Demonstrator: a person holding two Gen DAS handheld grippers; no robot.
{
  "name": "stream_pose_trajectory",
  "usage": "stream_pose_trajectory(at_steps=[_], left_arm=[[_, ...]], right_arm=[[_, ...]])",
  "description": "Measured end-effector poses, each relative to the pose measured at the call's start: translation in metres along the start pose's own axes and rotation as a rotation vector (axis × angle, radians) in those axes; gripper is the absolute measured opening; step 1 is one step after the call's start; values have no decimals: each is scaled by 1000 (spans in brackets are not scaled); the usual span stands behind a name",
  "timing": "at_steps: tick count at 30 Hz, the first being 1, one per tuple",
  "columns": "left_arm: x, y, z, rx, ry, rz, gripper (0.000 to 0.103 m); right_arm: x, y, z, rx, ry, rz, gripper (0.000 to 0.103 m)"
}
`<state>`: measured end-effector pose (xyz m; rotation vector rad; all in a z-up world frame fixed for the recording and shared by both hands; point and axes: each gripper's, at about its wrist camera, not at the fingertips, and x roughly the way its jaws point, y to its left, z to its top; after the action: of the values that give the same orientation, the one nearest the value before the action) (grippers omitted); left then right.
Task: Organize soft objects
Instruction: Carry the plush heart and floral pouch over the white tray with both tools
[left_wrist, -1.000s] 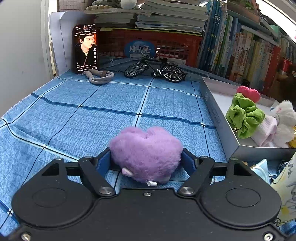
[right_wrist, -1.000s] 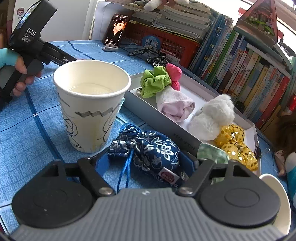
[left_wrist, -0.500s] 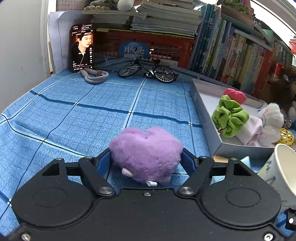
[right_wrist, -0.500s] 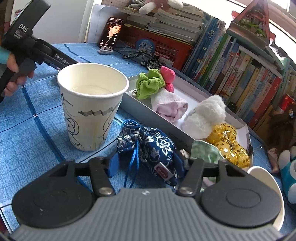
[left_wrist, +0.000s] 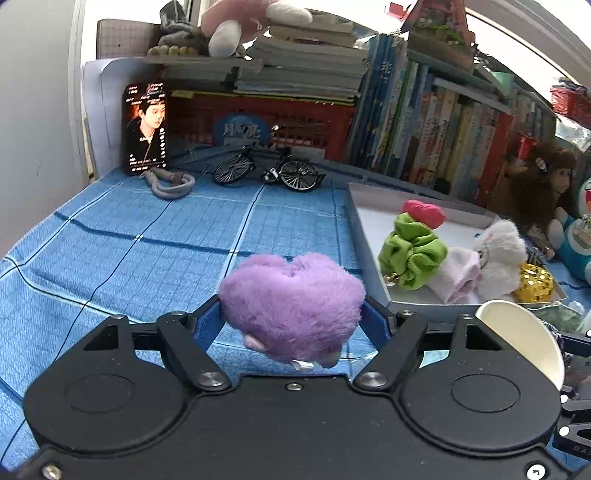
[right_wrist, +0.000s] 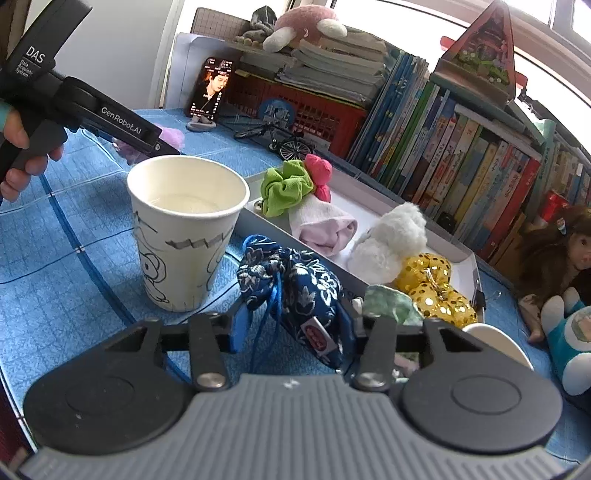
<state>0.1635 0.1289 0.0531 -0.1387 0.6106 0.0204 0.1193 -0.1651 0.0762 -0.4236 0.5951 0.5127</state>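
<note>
While left gripper (left_wrist: 293, 317) clamps purple heart (left_wrist: 291, 304), right gripper (right_wrist: 295, 325) closing round blue pouch (right_wrist: 295, 288); one cup (right_wrist: 184, 229).

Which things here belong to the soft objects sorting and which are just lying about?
Part of the job:
purple plush heart, held in the left hand-held gripper
blue floral pouch, right hand-held gripper closing on it
grey tray
green scrunchie
white plush toy
gold sequin bow

Just lying about:
paper cup
model bicycle
phone
books
</note>
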Motion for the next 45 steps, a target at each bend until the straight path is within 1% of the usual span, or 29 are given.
stream_pose_trajectory(at_steps=[10,15,21,29,36,45], left_arm=[[-18,-14,6,31,-21,-37,75],[-23,-20,11,29,-32,-53,75],[-28,-29,24,37,-45,-76,75],[-31,-50,48,54,-42,-133,75],[-21,-74,75,67,-18,-175,75],[12,-105,107,44,61,-244,75]], right_arm=[[-15,-4,3,18,-41,-23,51],[-21,-9,8,44,-61,-40,51],[-30,-16,18,68,-78,-48,51],[-46,-38,41,120,-128,-70,51],[-48,-72,63,183,-137,-99,51],[-29,-118,76,261,-69,-111,51]])
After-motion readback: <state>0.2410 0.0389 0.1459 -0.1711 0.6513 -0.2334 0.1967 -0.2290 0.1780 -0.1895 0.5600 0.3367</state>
